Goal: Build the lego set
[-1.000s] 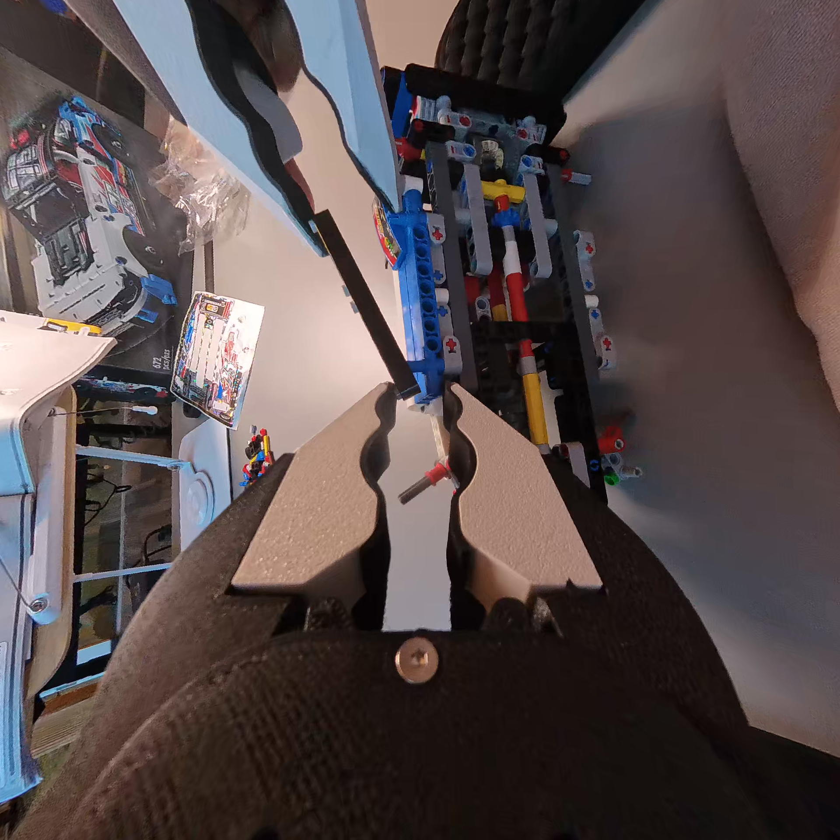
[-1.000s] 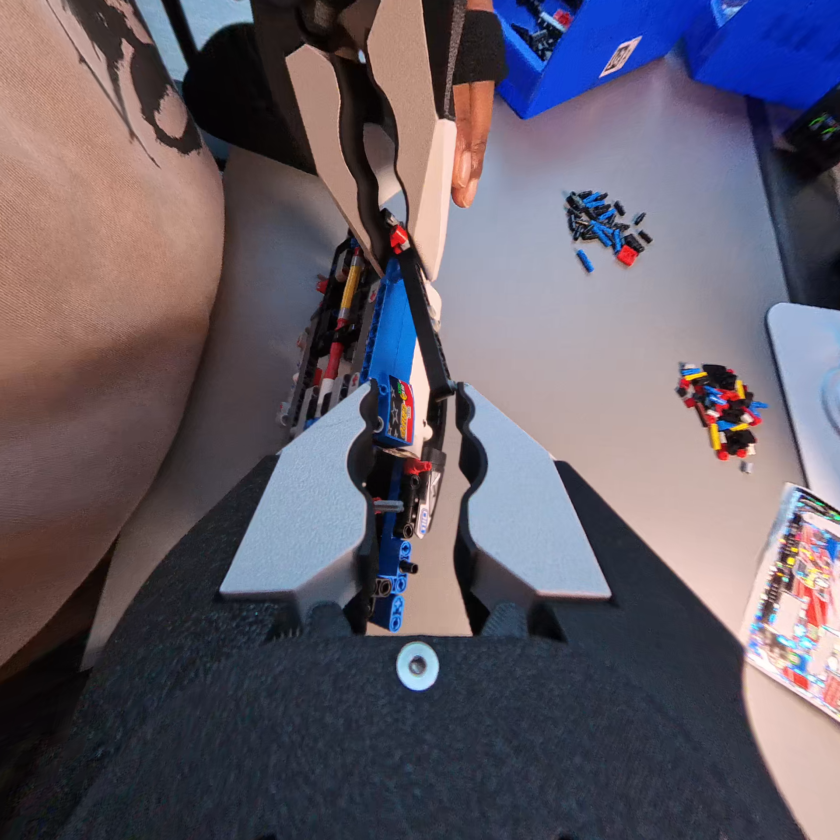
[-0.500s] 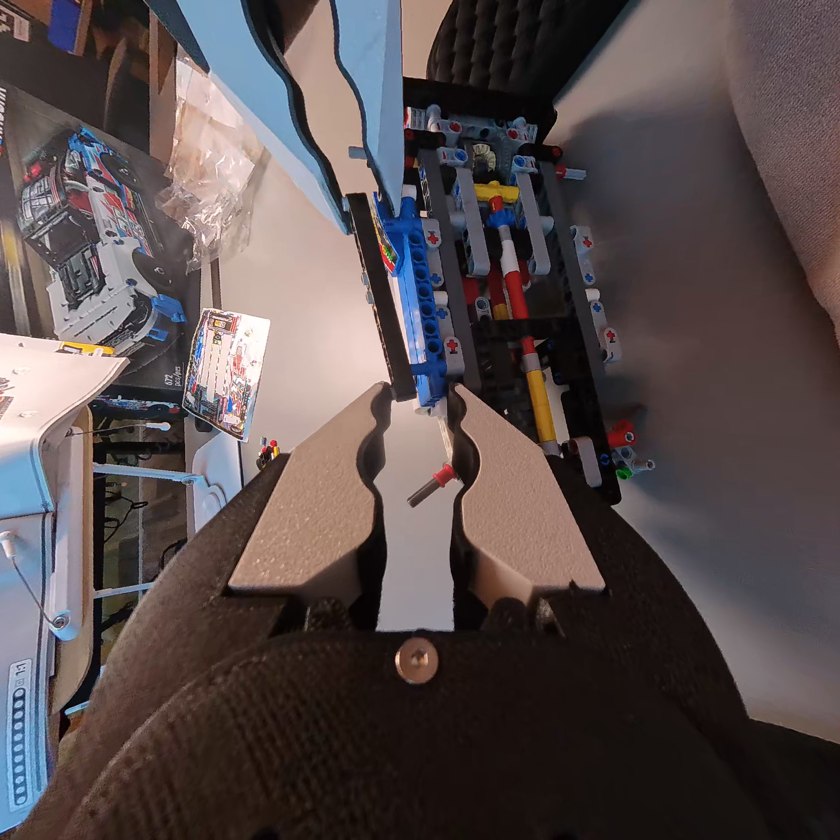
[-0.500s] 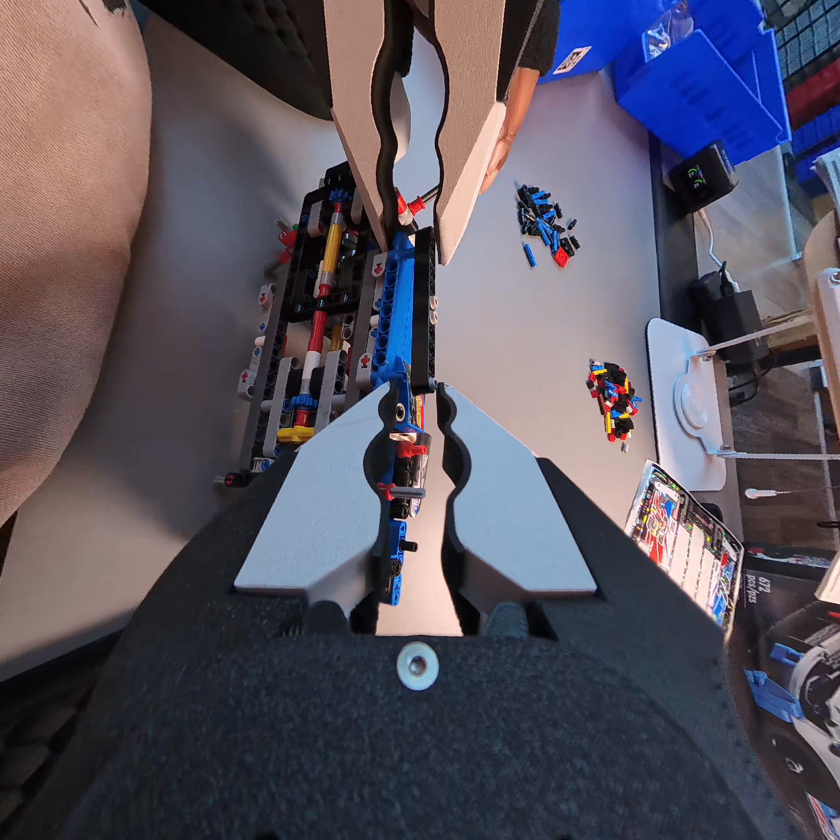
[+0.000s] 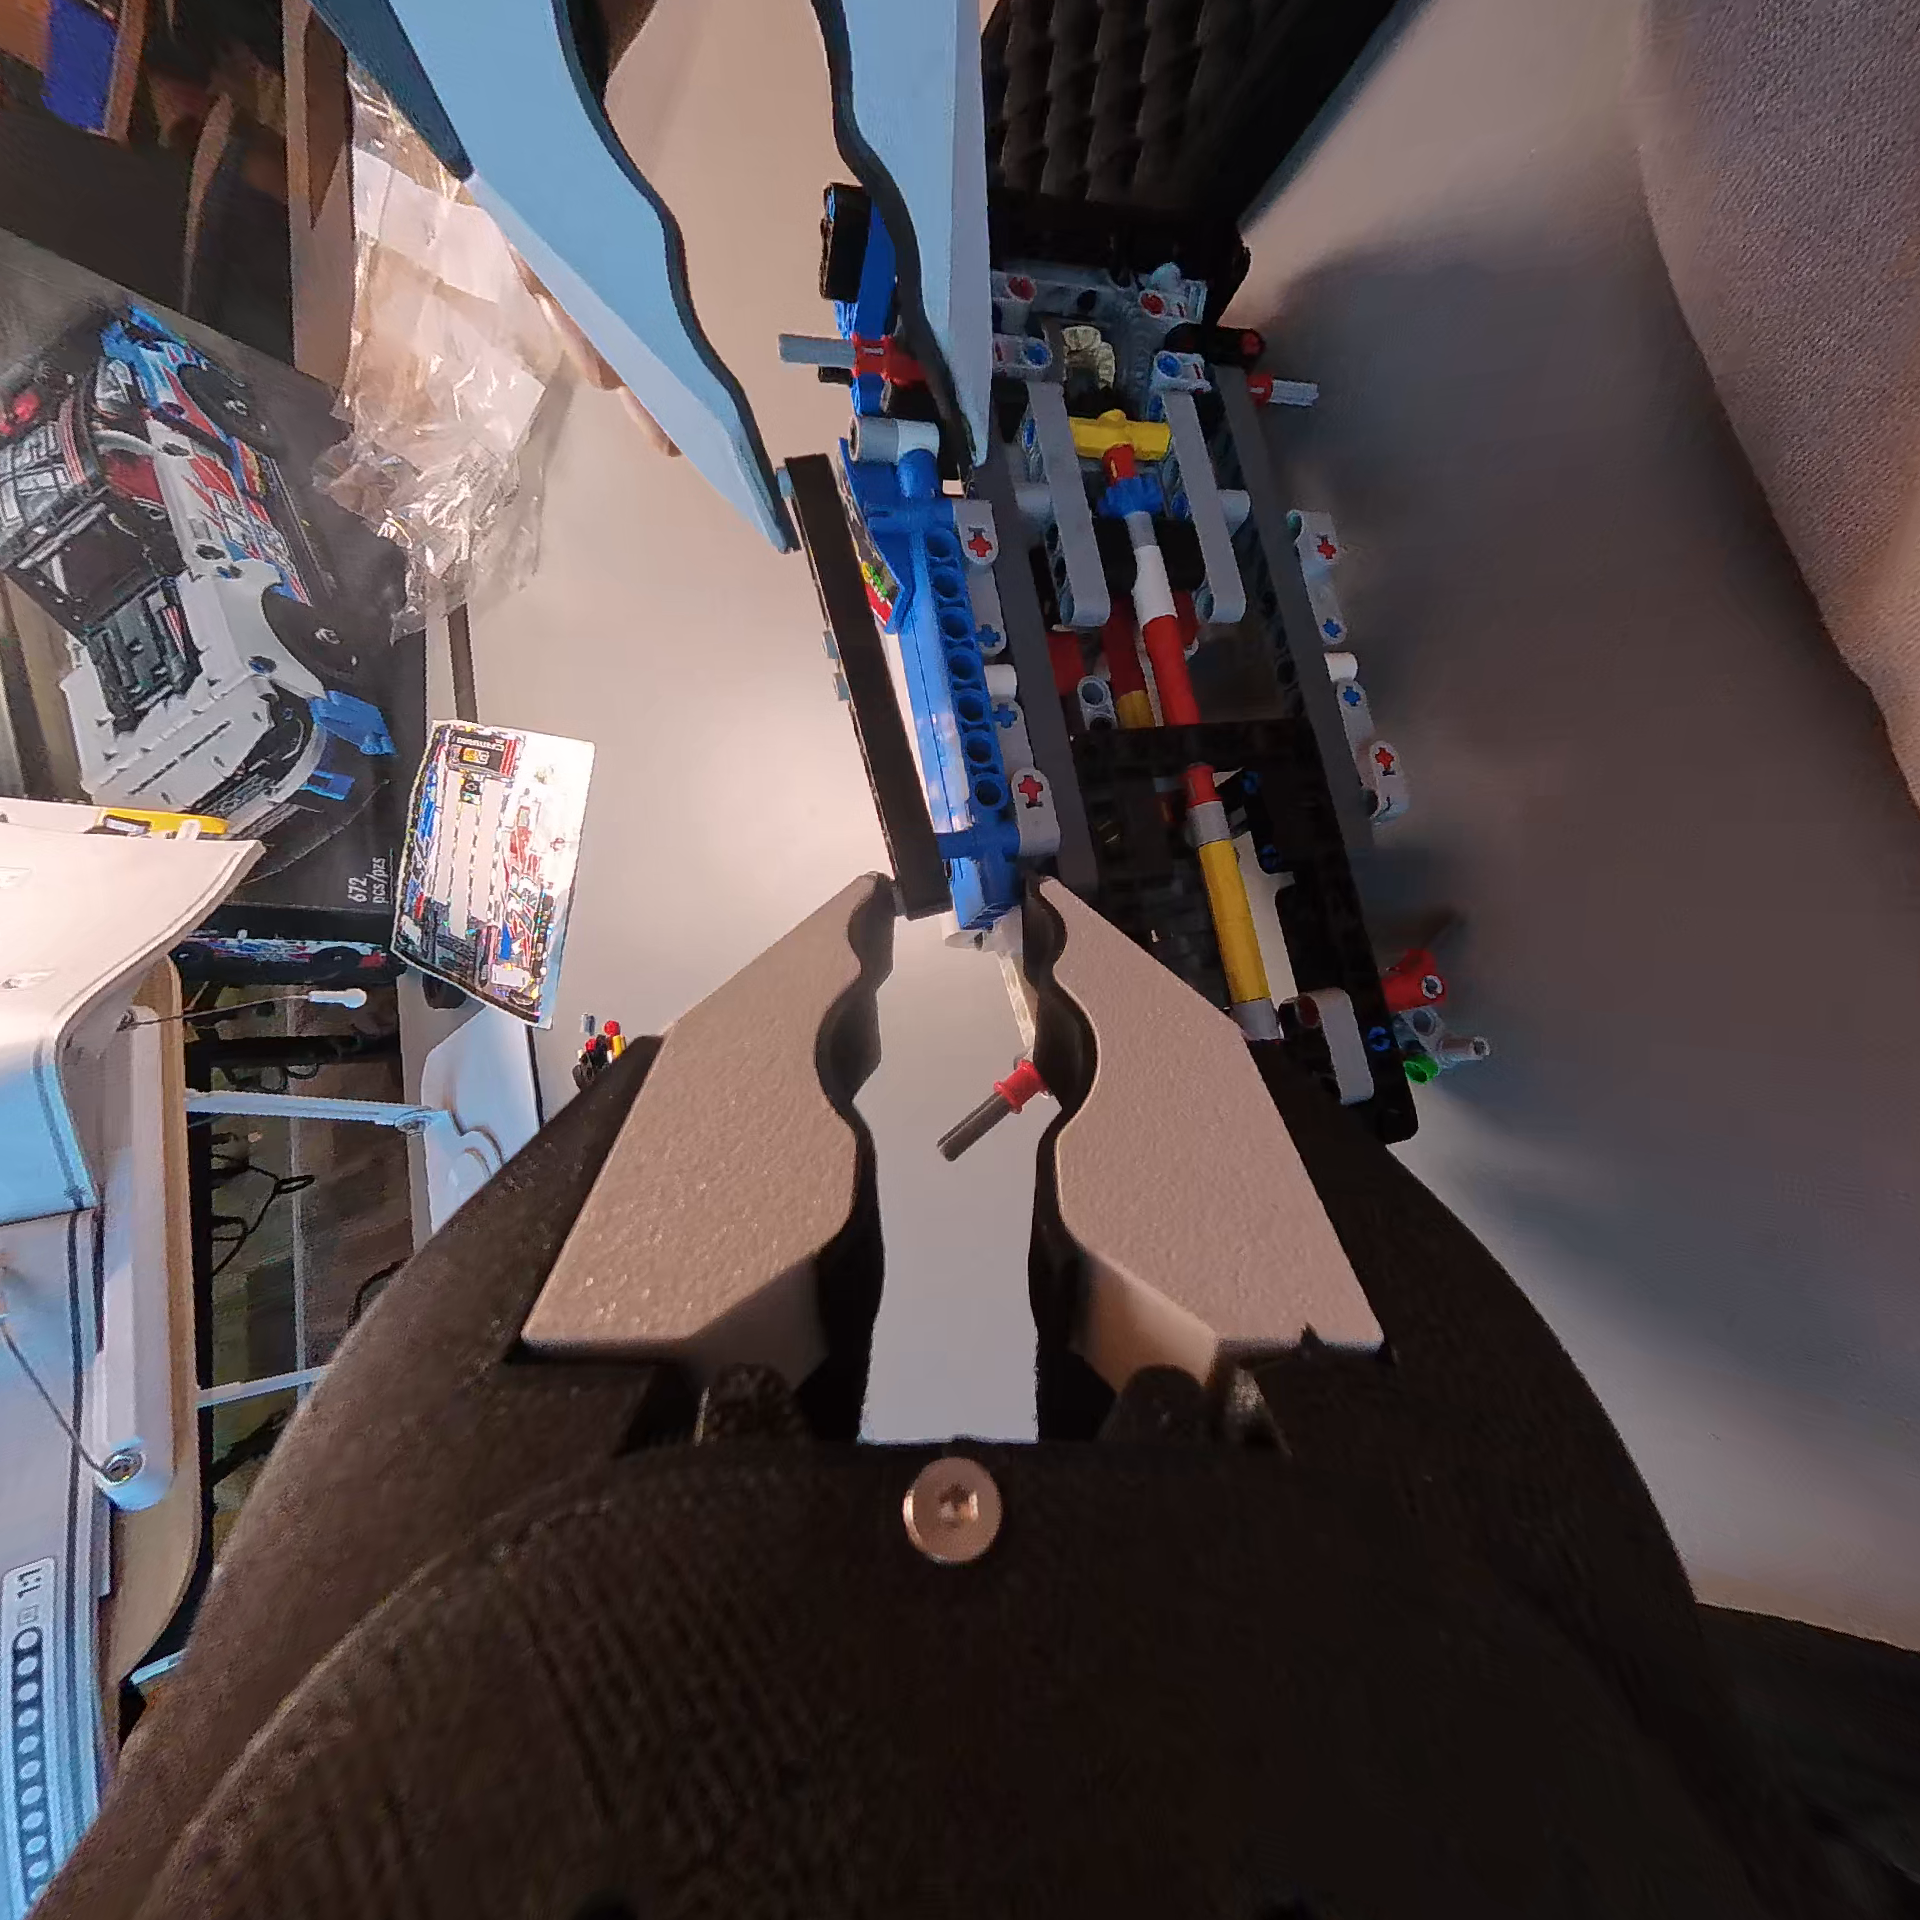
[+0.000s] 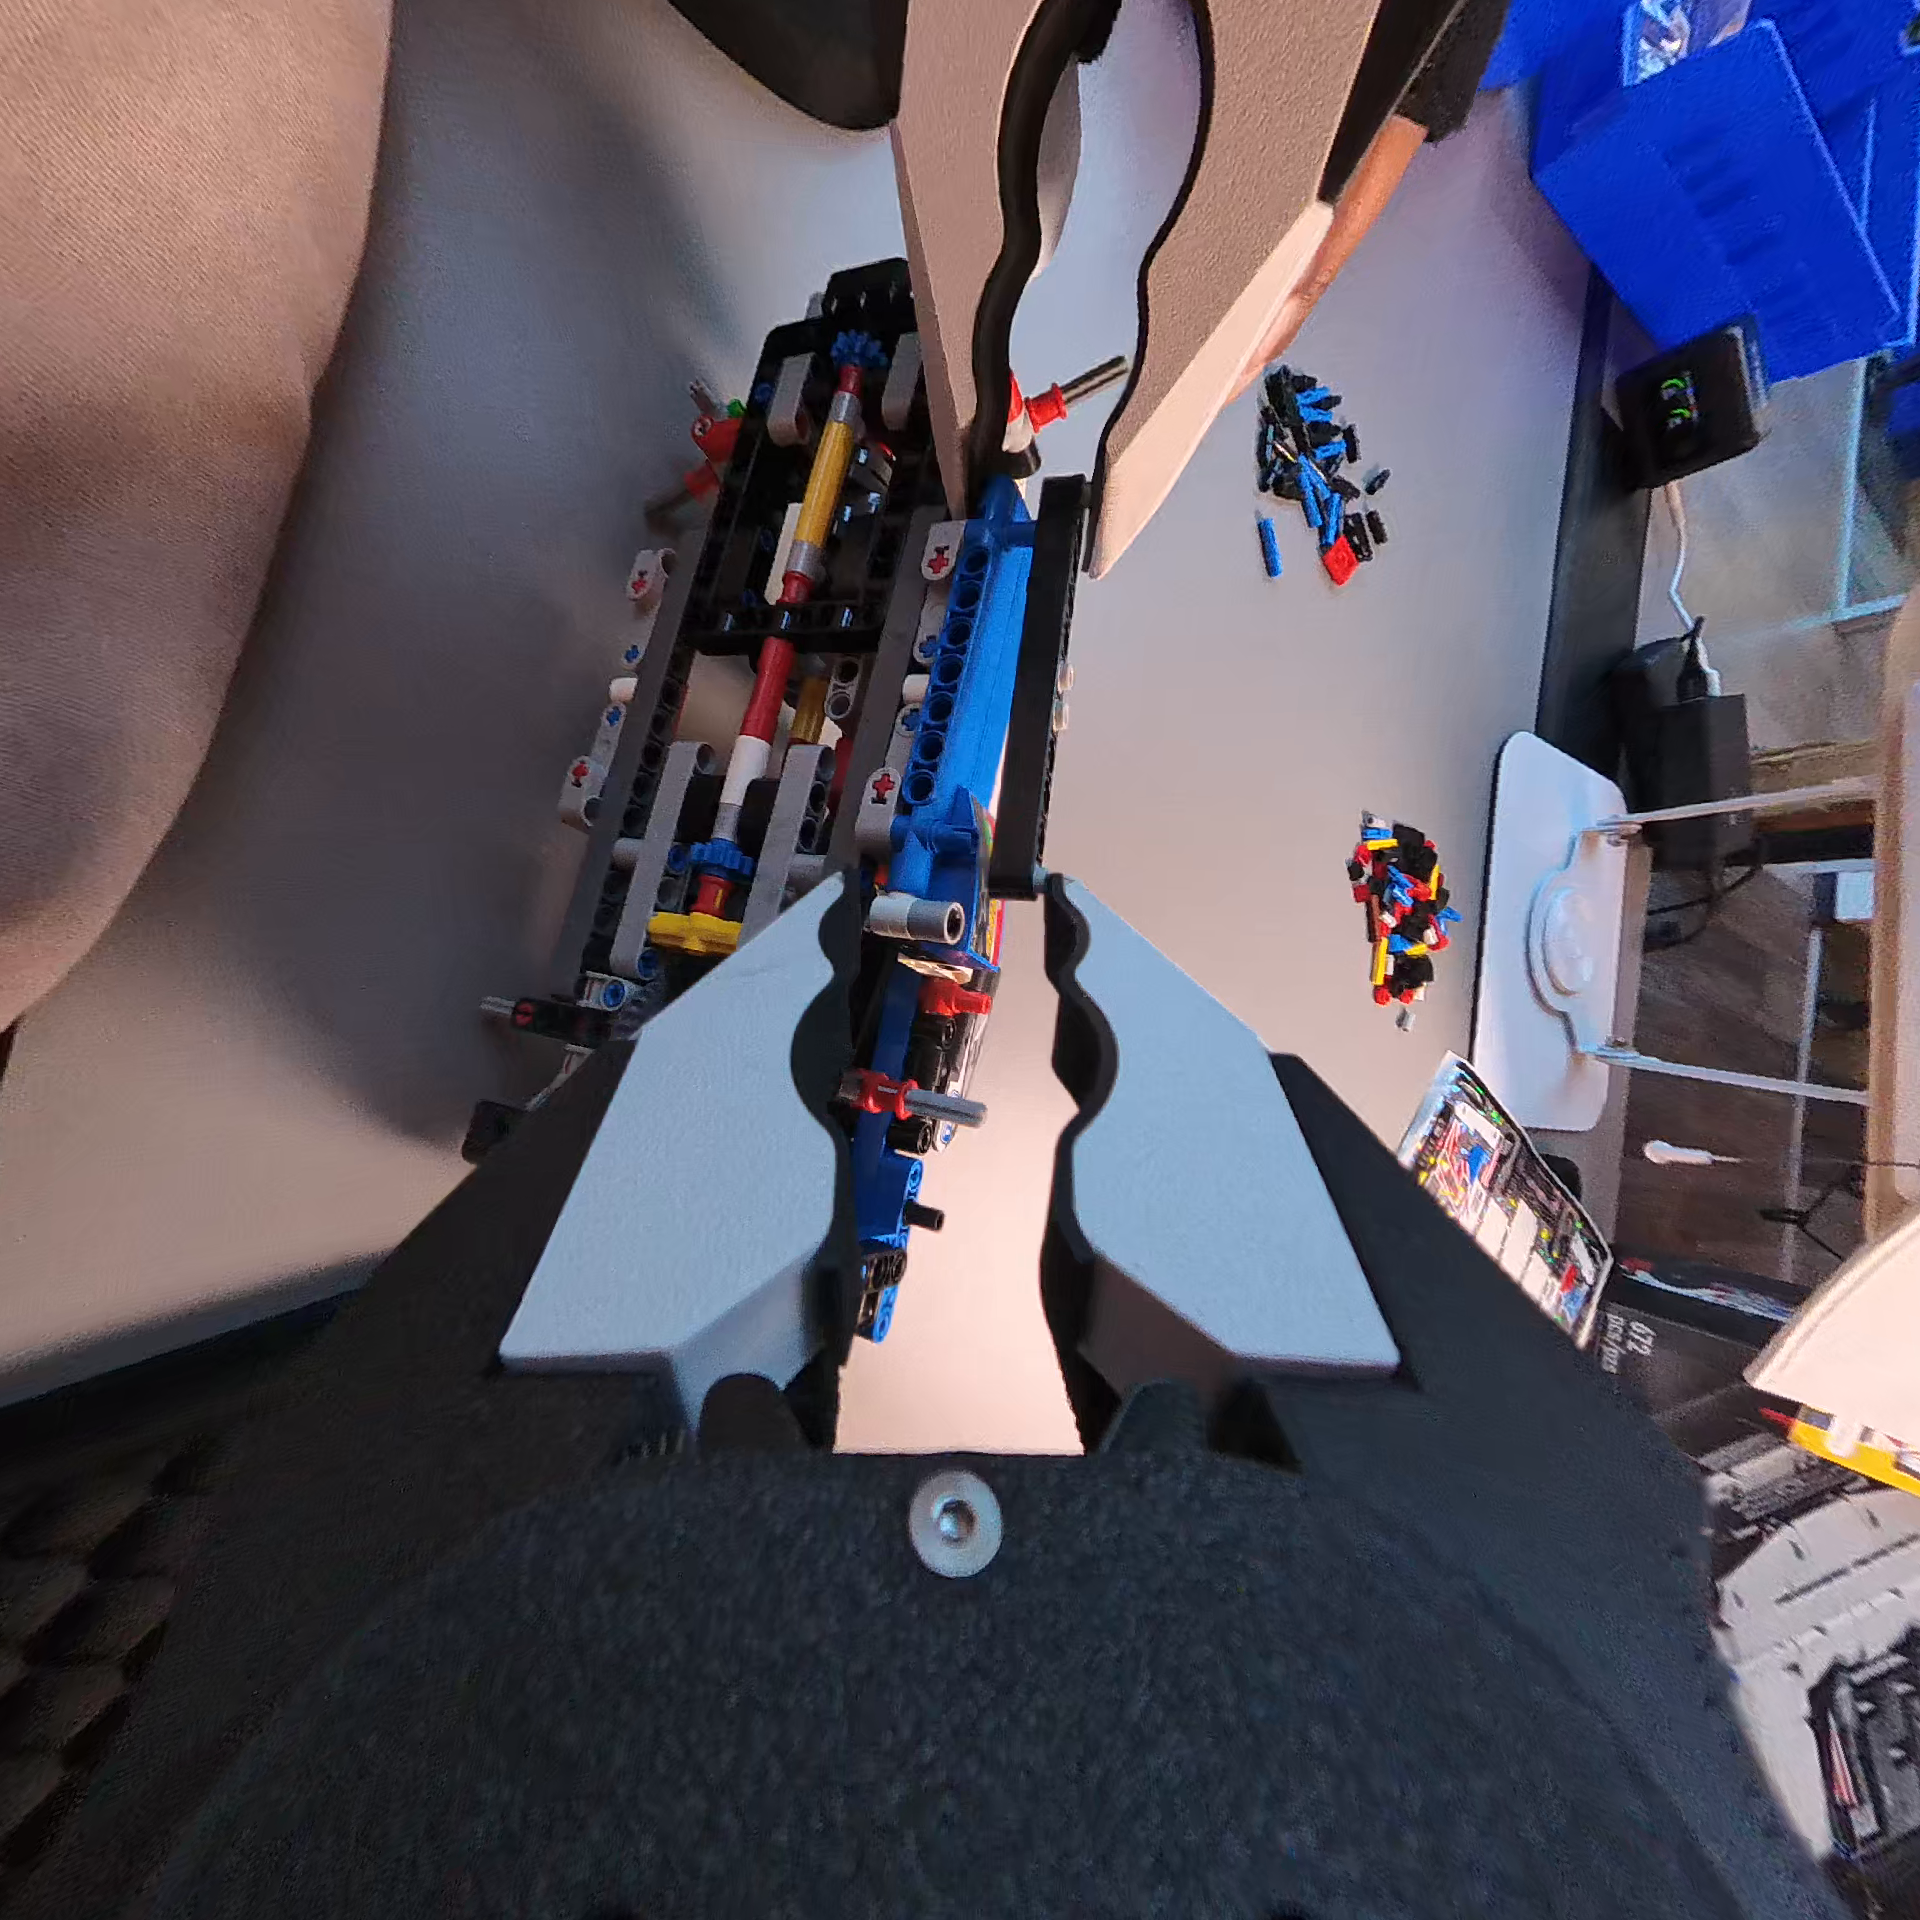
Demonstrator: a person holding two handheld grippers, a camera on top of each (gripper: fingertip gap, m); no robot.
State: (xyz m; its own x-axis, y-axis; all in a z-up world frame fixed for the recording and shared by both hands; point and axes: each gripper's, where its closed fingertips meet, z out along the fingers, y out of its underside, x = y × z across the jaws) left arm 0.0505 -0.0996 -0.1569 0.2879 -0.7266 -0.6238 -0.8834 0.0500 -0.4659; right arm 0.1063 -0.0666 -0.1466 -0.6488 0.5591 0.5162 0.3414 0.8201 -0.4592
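Lengthwise, the chassis (image 5: 1164,665) lies flat on the desk (image 5: 707,665), its long axis running straight from the left tool (image 5: 961,904) to the right tool (image 6: 951,883). Both tools face each other along it. A blue beam (image 6: 961,675) and a black strip (image 6: 1039,686) stand along one side. Each tool straddles one end of them, jaws narrowly apart; a firm grip cannot be told.

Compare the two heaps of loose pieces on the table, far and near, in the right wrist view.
Colour: the far heap is mostly black and blue with one red piece; the near heap mixes in much red and yellow. Spread: the far heap is scattered, the near heap tight. Both lie loose on the white table, off to one side of the lego model.
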